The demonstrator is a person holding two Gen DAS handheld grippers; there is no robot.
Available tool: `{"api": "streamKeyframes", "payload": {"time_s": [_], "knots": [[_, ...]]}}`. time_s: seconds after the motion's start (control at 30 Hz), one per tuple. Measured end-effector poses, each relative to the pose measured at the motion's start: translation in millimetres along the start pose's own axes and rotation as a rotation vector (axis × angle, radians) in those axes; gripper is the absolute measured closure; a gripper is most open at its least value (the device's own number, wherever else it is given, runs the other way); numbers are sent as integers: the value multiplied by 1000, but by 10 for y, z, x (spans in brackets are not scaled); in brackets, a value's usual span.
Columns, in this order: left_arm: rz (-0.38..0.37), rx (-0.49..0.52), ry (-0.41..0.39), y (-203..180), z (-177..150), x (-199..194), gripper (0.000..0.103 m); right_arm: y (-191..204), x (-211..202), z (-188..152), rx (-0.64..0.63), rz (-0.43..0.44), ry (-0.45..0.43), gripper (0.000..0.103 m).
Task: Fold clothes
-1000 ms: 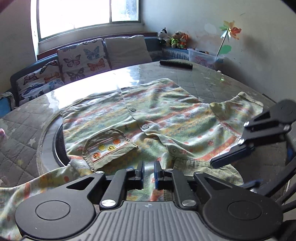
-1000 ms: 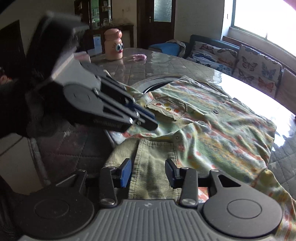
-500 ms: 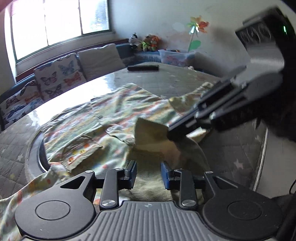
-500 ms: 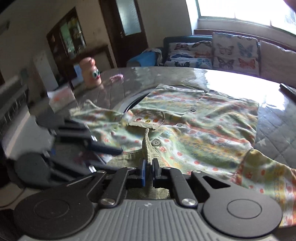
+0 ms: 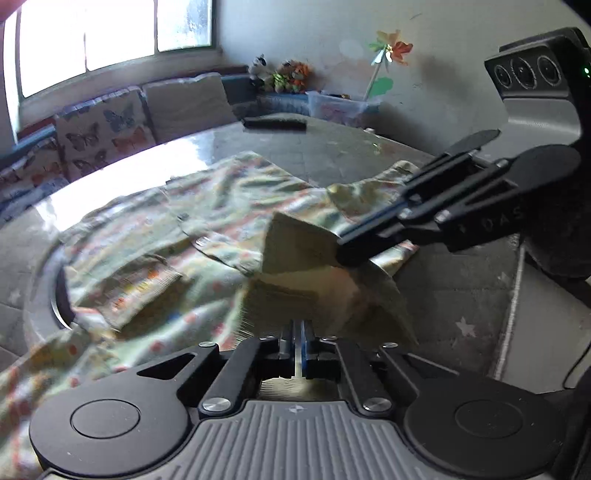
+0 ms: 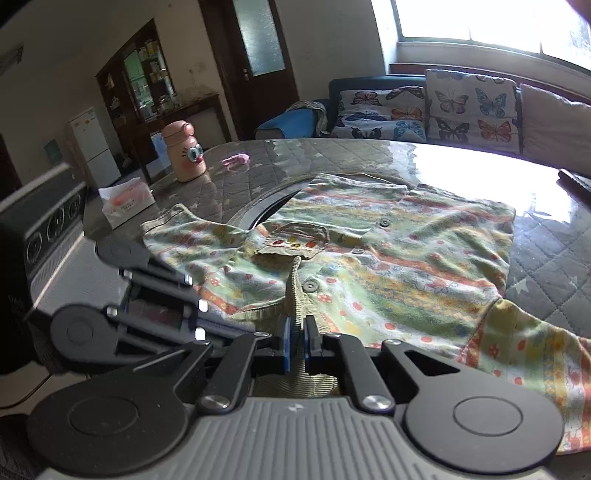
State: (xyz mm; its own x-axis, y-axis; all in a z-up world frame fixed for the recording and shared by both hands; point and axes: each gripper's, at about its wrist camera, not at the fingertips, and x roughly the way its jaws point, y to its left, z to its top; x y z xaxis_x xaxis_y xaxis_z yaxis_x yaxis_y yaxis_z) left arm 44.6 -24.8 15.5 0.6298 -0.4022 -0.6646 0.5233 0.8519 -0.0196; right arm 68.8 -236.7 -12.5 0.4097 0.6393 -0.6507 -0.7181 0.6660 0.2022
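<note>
Left gripper [image 5: 298,345] is clamped on the collar [image 5: 295,299] of the shirt [image 6: 399,258]; right gripper [image 6: 297,345] is clamped on the same collar. Shirt lies on the table [image 6: 546,266].

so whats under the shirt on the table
The shirt lies over a round recess in the quilted table; only the recess's rim shows, its inside is covered.

Bright window [image 6: 491,26] over sofa with butterfly cushions [image 6: 469,107], dark wooden door [image 6: 255,62], pale scuffed wall [image 5: 424,55], glossy quilted table [image 6: 546,258].
</note>
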Motion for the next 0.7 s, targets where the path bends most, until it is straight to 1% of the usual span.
{"api": "streamKeyframes", "payload": {"time_s": [0.03, 0.1, 0.17, 0.23, 0.37, 0.4, 0.53, 0.57, 0.7], "knots": [[10, -19, -12, 45, 17, -23, 100, 9, -5, 2, -7, 1, 0, 97], [56, -67, -14, 160, 61, 0, 100, 45, 6, -1, -23, 1, 5, 97], [109, -88, -3, 238, 86, 82, 100, 62, 15, -5, -29, 2, 11, 97], [111, -109, 18, 303, 93, 187, 100, 91, 19, -14, -42, 0, 15, 97], [68, -89, 52, 274, 40, 314, 100, 107, 9, -10, -46, 4, 20, 98], [67, -69, 44, 239, 16, 305, 102, 113, 8, -8, -48, 10, 21, 99], [15, -57, 41, 219, -34, 230, 101, 168, 48, 25, -81, 32, 23, 98], [13, -53, 42, 219, -45, 221, 101, 174, 56, 34, -87, 36, 22, 98], [1, -58, 43, 236, -62, 187, 100, 114, 137, 109, -81, -12, 9, 95]]}}
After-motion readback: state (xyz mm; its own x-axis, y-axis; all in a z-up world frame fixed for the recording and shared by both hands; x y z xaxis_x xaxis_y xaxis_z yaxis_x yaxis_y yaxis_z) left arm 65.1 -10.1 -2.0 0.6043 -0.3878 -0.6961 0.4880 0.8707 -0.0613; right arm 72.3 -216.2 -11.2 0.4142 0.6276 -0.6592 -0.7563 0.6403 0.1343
